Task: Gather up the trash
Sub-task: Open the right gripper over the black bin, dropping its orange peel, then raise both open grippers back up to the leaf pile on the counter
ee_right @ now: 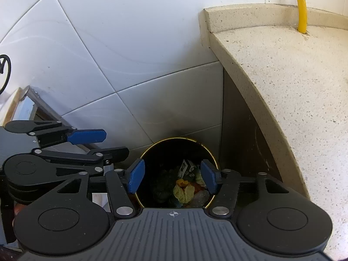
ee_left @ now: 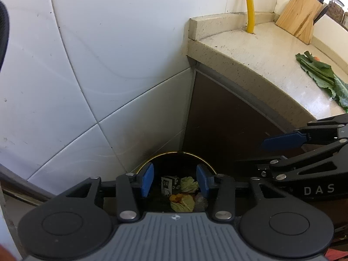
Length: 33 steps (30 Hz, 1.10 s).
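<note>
- Left gripper [ee_left: 175, 181]: jaws wide, empty; above the bin [ee_left: 178, 154]
- Right gripper [ee_right: 173, 175]: jaws wide, empty; beside the left
- Trash [ee_right: 184, 187]: inside bin, floor corner; green leaves [ee_left: 319, 74] on right tabletop [ee_left: 250, 50]

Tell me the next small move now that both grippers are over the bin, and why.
Probably swing the right gripper back to the countertop for the green leaves. Both it and the left gripper are open and empty above the trash bin, which already holds scraps and a small carton, while the leaves lie uncollected near the knife block.
</note>
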Each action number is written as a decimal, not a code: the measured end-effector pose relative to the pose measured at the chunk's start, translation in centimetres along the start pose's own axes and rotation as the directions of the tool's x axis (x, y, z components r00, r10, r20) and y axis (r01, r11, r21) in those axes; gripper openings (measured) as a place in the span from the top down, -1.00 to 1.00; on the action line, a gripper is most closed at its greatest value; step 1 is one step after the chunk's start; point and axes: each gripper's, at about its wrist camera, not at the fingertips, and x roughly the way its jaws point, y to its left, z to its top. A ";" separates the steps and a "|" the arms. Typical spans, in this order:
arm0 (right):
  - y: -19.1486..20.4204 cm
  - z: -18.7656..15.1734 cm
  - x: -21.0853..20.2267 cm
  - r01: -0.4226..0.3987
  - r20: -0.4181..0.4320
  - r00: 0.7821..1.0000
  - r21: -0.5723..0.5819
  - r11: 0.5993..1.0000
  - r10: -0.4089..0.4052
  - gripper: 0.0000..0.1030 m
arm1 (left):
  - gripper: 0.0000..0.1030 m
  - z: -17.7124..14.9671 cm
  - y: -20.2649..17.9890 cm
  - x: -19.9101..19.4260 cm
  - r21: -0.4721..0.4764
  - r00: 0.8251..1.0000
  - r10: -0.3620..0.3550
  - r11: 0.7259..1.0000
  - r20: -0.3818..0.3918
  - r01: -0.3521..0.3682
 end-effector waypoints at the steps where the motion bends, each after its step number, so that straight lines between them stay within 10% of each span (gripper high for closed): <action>1: 0.0 0.0 0.0 0.000 0.000 1.000 0.001 1.000 0.000 -0.29 | 0.19 0.0 0.0 0.0 0.004 1.000 0.004 1.000 0.000 -0.004; 33: -2.8 -1.6 -1.4 0.000 -0.024 1.000 0.027 1.000 0.000 -0.52 | 0.04 -0.5 -0.9 1.6 0.077 0.995 0.082 0.994 -0.051 -0.078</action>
